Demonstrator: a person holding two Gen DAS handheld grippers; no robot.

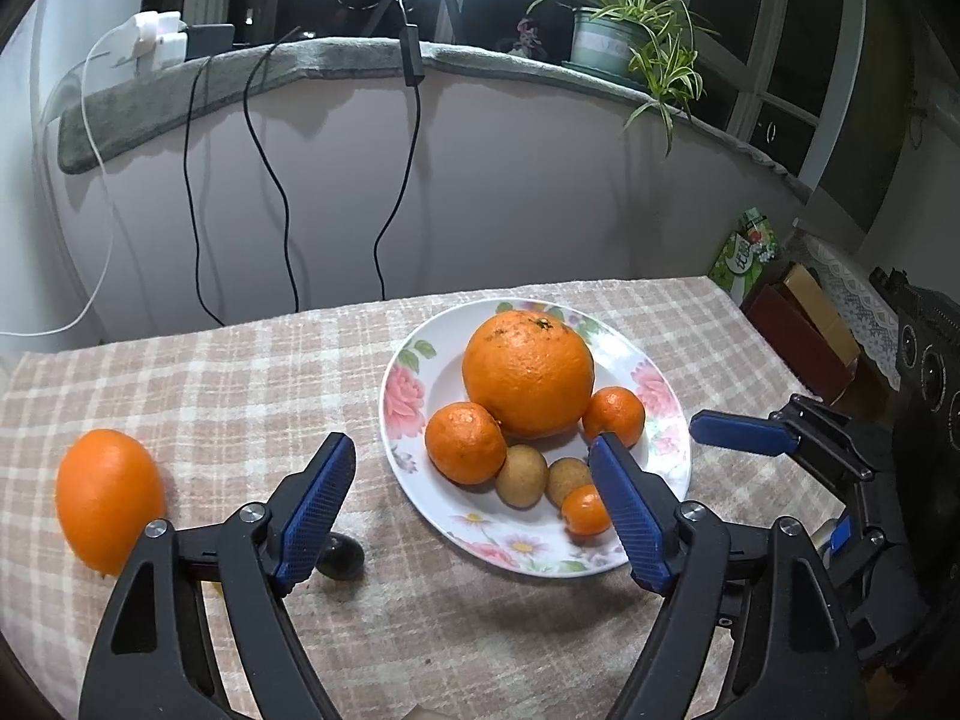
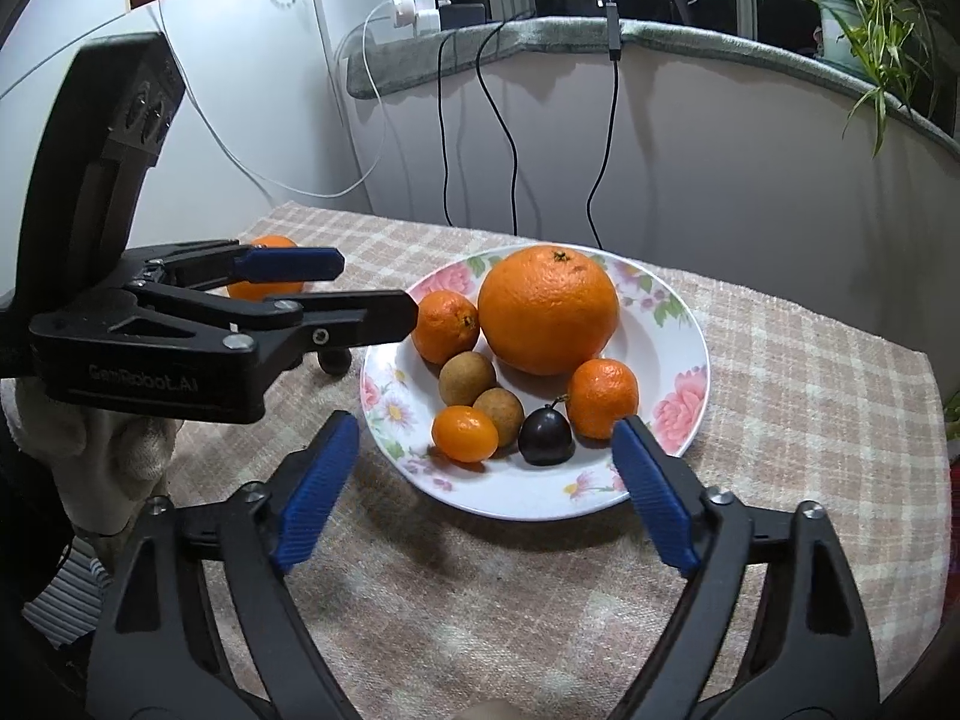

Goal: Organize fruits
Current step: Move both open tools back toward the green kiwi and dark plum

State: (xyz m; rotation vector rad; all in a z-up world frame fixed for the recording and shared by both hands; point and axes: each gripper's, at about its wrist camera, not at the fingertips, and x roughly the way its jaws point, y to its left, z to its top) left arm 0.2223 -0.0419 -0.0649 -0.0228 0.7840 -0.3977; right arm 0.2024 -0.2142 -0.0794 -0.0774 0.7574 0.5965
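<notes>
A floral plate (image 1: 414, 420) (image 2: 690, 372) on the checked tablecloth holds a big orange (image 1: 528, 373) (image 2: 547, 309), two mandarins, two brown longans, a kumquat (image 2: 465, 433) and a dark plum (image 2: 545, 437). A loose orange (image 1: 108, 498) (image 2: 267, 288) lies left of the plate. A second dark plum (image 1: 342, 555) lies on the cloth by my left gripper's left finger. My left gripper (image 1: 474, 510) is open and empty, its right finger over the plate's near rim. My right gripper (image 2: 486, 486) is open and empty at the plate's near edge.
The table's far edge meets a white wall with hanging cables (image 1: 270, 180). A potted plant (image 1: 636, 36) stands on the sill. Boxes (image 1: 798, 324) sit beyond the table's right edge. In the right wrist view the left gripper (image 2: 372, 288) reaches in from the left.
</notes>
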